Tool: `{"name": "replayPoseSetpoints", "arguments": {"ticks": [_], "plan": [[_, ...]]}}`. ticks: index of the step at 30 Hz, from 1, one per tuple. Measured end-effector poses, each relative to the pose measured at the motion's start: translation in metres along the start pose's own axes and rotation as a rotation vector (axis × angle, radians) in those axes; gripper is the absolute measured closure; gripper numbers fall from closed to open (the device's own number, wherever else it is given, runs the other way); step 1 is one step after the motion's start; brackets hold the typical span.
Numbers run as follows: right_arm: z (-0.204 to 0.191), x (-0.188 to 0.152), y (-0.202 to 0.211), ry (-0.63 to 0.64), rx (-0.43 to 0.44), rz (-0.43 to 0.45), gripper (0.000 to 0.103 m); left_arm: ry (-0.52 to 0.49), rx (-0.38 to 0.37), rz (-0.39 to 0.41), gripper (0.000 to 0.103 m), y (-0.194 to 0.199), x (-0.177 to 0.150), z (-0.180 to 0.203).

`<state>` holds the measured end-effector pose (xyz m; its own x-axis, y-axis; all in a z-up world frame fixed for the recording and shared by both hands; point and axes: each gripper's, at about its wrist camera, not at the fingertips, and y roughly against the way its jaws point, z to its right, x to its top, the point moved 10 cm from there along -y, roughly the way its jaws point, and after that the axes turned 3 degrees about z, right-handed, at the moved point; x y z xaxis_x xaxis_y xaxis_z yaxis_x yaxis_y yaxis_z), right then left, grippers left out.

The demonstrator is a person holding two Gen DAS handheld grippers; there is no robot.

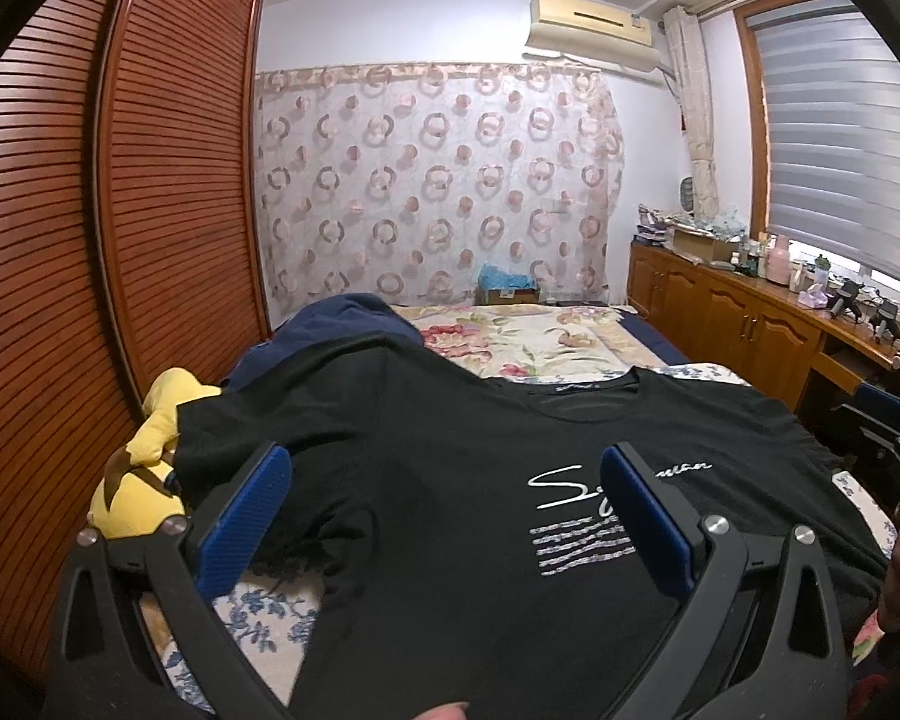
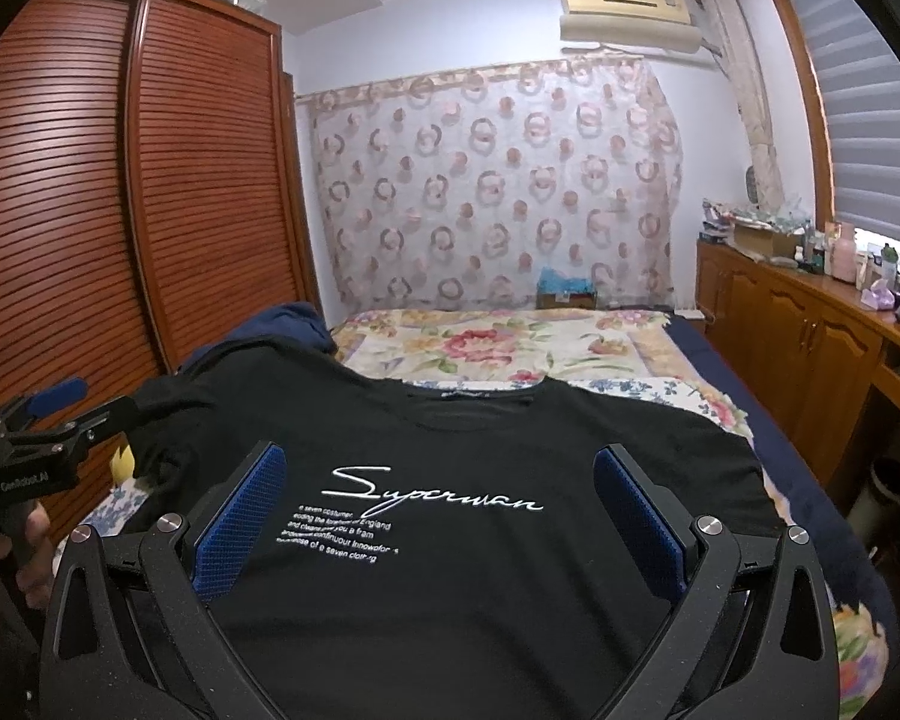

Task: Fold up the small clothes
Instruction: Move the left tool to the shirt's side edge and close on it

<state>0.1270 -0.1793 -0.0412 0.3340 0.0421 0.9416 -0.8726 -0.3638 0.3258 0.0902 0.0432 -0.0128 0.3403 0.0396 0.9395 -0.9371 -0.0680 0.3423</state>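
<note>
We see a black cotton T-shirt with white script lettering on the chest (image 2: pixel 450 516) lying front-up and spread flat on the near part of a bed covered in a cream floral quilt (image 2: pixel 510 348), its neckline pointing to the far side and its left sleeve draped over a heap at the left edge. Our right gripper, black-framed with blue textured pads (image 2: pixel 438 516), hangs just above the shirt's chest with its tongs spread wide, nothing between them, the lettering showing in the gap. Our left gripper of the same build (image 1: pixel 444 516) hovers over the left half of the shirt, its tongs likewise spread apart and holding nothing. From the right wrist view that left gripper also shows at the left edge, gripped by a hand (image 2: pixel 30 546). Just left of the shirt's sleeve a yellow plush toy (image 1: pixel 144 468) lies against a brown slatted wooden wardrobe (image 1: pixel 150 180). Beyond the sleeve sits a heap of dark navy cloth (image 1: pixel 342 324). Far off hangs a sheer curtain with ring patterns (image 2: pixel 492 192), and a wooden cabinet run (image 2: pixel 810 330) lines the right wall
</note>
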Motion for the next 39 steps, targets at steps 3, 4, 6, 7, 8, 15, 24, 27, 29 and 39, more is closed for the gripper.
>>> {"name": "replayPoseSetpoints", "arguments": {"ticks": [3, 4, 6, 7, 8, 15, 24, 27, 29, 39], "plan": [[-0.007, -0.002, -0.007, 0.015, 0.018, -0.004, 0.000, 0.007, 0.013, -0.004, 0.000, -0.006, -0.003, -0.009], [-0.010, -0.002, -0.010, 0.023, 0.024, -0.007, 0.000, 0.009, 0.018, -0.005, 0.000, -0.007, -0.003, -0.012], [-0.016, -0.001, -0.016, 0.034, 0.039, -0.011, 0.000, 0.008, 0.032, -0.006, 0.000, -0.009, -0.004, -0.017], [-0.019, -0.003, -0.016, 0.037, 0.045, -0.011, 0.000, 0.008, 0.036, -0.007, 0.000, -0.010, -0.003, -0.020], [-0.022, -0.002, -0.018, 0.042, 0.051, -0.012, 0.000, 0.009, 0.039, -0.007, 0.000, -0.010, -0.006, -0.022], [-0.043, -0.002, -0.036, 0.075, 0.104, -0.018, 0.000, 0.018, 0.065, -0.016, 0.000, -0.015, -0.017, -0.042], [-0.062, -0.018, -0.060, 0.107, 0.163, -0.063, 0.000, 0.027, 0.090, -0.052, 0.000, -0.027, -0.034, -0.072], [-0.067, -0.024, -0.069, 0.126, 0.179, -0.083, 0.000, 0.024, 0.071, -0.064, 0.000, -0.034, -0.039, -0.084], [-0.071, -0.026, -0.075, 0.136, 0.189, -0.092, 0.000, 0.020, 0.059, -0.066, 0.000, -0.038, -0.040, -0.093], [-0.090, -0.037, -0.096, 0.158, 0.254, -0.125, 0.000, 0.092, 0.047, -0.122, 0.012, -0.068, -0.047, -0.157]]}}
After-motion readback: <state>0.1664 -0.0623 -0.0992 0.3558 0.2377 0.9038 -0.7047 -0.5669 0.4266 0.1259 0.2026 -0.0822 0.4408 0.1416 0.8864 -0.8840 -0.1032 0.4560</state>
